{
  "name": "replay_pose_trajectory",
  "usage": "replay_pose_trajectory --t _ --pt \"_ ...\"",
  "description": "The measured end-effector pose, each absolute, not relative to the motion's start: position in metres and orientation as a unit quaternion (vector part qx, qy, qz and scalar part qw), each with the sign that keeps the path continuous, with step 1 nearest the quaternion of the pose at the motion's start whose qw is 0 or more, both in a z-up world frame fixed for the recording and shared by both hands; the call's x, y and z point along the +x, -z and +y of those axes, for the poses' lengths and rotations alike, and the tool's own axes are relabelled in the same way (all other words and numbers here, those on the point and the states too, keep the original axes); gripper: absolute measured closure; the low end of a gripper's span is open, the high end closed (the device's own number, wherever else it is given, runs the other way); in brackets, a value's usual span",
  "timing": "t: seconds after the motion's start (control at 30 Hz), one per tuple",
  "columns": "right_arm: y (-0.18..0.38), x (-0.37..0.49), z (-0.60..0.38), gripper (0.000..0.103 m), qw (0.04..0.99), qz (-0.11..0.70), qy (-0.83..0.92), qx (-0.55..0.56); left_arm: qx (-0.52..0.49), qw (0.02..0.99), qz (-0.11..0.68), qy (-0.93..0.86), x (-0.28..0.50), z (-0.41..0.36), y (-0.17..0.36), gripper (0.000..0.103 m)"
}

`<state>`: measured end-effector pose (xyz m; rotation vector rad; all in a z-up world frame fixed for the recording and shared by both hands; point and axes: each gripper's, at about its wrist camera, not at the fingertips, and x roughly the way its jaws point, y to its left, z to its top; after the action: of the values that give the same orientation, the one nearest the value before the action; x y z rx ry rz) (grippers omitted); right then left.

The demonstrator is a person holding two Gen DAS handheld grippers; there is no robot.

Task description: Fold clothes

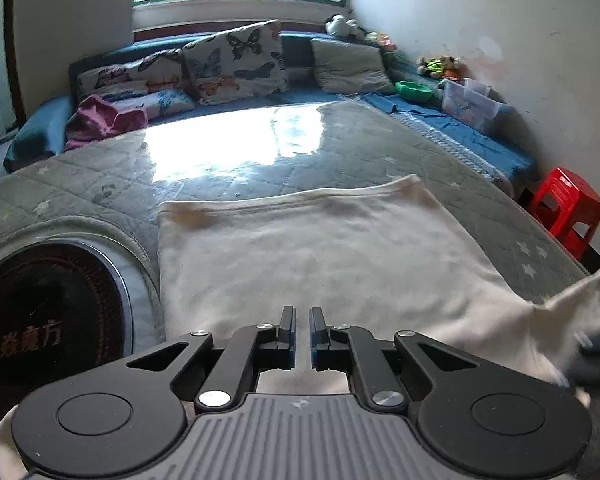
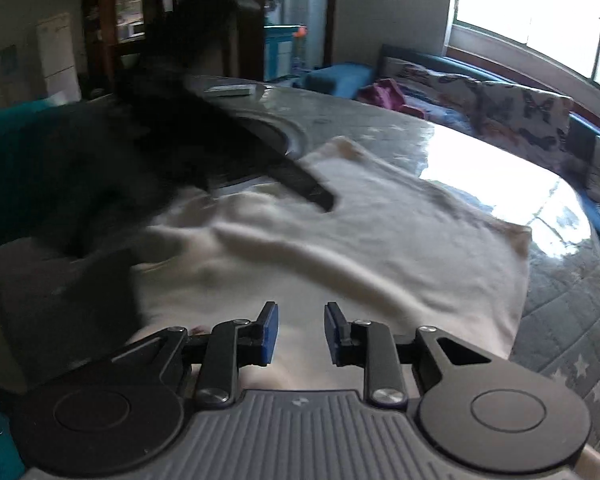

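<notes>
Fingers of the left gripper (image 1: pixel 302 330) are seen clenched with nothing between them, above the cream garment (image 1: pixel 320 256) spread on the quilted surface (image 1: pixel 100 184). Only the right wrist view shows the right gripper (image 2: pixel 301 332) released, fingers apart and empty over the garment, with the left gripper blurred beyond

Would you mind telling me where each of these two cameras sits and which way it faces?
Left wrist: on the left tool, looking down across the cream cloth garment towards the butterfly-print cushions and window; only its nearly closed, empty fingers show.
Right wrist: on the right tool, looking across the garment at the blurred left tool; its parted, empty fingers show.
Shared: garment, grey quilted table cover, cushions.
</notes>
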<state>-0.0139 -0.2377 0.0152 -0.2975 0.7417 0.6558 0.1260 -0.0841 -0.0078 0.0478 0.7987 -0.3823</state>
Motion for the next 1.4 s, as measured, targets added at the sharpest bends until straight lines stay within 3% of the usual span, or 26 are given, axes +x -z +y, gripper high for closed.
replay_pose_trajectory --t 0.13,0.4,0.43,0.5,0.7,0.8,0.9,1.13,1.2,1.37,1.4 --pt "-0.017 -0.039 -0.236 0.068 0.858 0.351 -0.336 -0.167 0.027 0.899 0.397 0.184 0.134 -0.092 0.017 0.095" --pt "-0.006 -0.052 -0.233 0.070 0.849 0.344 -0.341 -0.212 0.032 0.899 0.396 0.182 0.134 -0.095 0.021 0.095" --pt "-0.004 -0.053 -0.233 0.072 0.847 0.344 -0.344 -0.213 0.033 0.899 0.396 0.182 0.134 -0.095 0.021 0.095" --pt "-0.003 -0.054 -0.233 0.093 0.844 0.346 -0.350 -0.212 0.033 0.899 0.396 0.182 0.134 -0.095 0.021 0.095" --pt "-0.003 -0.057 -0.235 0.098 0.837 0.354 -0.361 -0.211 0.029 0.900 0.395 0.182 0.135 -0.094 0.022 0.095" --pt "-0.005 -0.059 -0.235 0.096 0.838 0.350 -0.361 -0.214 0.030 0.900 0.395 0.183 0.135 -0.095 0.022 0.095" --pt "-0.008 -0.058 -0.235 0.081 0.842 0.339 -0.357 -0.220 0.030 0.900 0.394 0.182 0.136 -0.095 0.022 0.095" --pt "-0.006 -0.056 -0.230 0.077 0.838 0.341 -0.369 -0.214 0.029 0.900 0.395 0.181 0.135 -0.095 0.022 0.095" --pt "-0.005 -0.060 -0.231 0.066 0.836 0.340 -0.370 -0.221 0.029 0.900 0.395 0.181 0.135 -0.095 0.022 0.095" --pt "-0.003 -0.063 -0.235 0.069 0.838 0.335 -0.356 -0.241 0.029 0.900 0.394 0.182 0.135 -0.095 0.022 0.095" --pt "-0.002 -0.061 -0.235 0.075 0.839 0.337 -0.356 -0.238 0.029 0.900 0.394 0.182 0.135 -0.095 0.022 0.095"
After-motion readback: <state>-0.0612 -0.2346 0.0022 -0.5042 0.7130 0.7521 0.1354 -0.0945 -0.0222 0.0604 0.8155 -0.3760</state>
